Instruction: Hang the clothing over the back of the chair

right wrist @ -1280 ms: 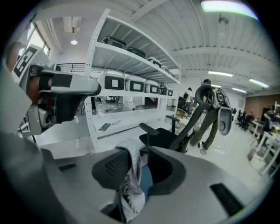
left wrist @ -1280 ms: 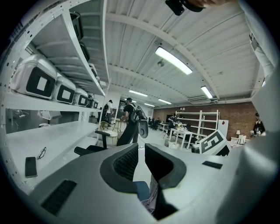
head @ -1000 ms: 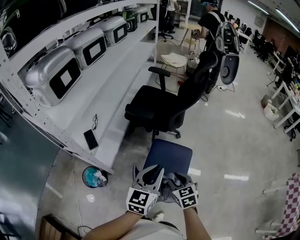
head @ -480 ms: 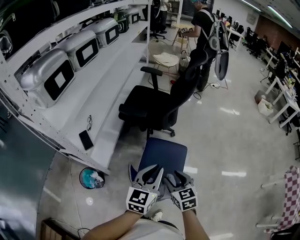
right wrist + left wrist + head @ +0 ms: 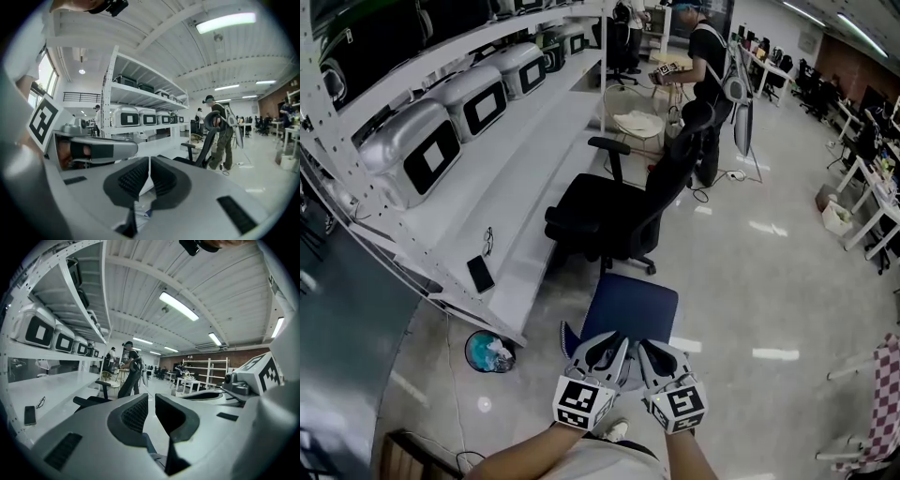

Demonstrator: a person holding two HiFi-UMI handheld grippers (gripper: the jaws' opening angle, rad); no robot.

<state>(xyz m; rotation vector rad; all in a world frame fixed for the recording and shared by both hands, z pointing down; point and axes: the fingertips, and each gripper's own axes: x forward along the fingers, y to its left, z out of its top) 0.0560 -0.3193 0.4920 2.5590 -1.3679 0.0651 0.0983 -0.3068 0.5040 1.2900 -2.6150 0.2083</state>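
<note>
The black office chair (image 5: 619,211) stands by the white bench, its tall back (image 5: 680,159) toward the aisle. It also shows in the left gripper view (image 5: 101,392) and the right gripper view (image 5: 206,140). My two grippers are side by side over the near edge of a blue padded seat (image 5: 633,302). The left gripper (image 5: 602,349) has its jaws a narrow gap apart, with floor showing through. The right gripper (image 5: 654,352) is shut, pads meeting. I cannot tell whether fabric is pinched there. No garment shows plainly; a blue-and-white scrap (image 5: 566,332) pokes out left of the left gripper.
A person with a backpack (image 5: 708,56) stands just behind the chair. The white bench (image 5: 534,159) carries grey machines, a phone (image 5: 480,274) and glasses (image 5: 489,241). A round bin (image 5: 490,352) sits under it. A white wire chair (image 5: 642,117) is farther back. Red checked cloth (image 5: 886,394) hangs at the right edge.
The right gripper has risen from a low, downward tilt beside the left one and now points forward level with it. The left gripper shifted slightly. The person behind the chair stepped closer.
</note>
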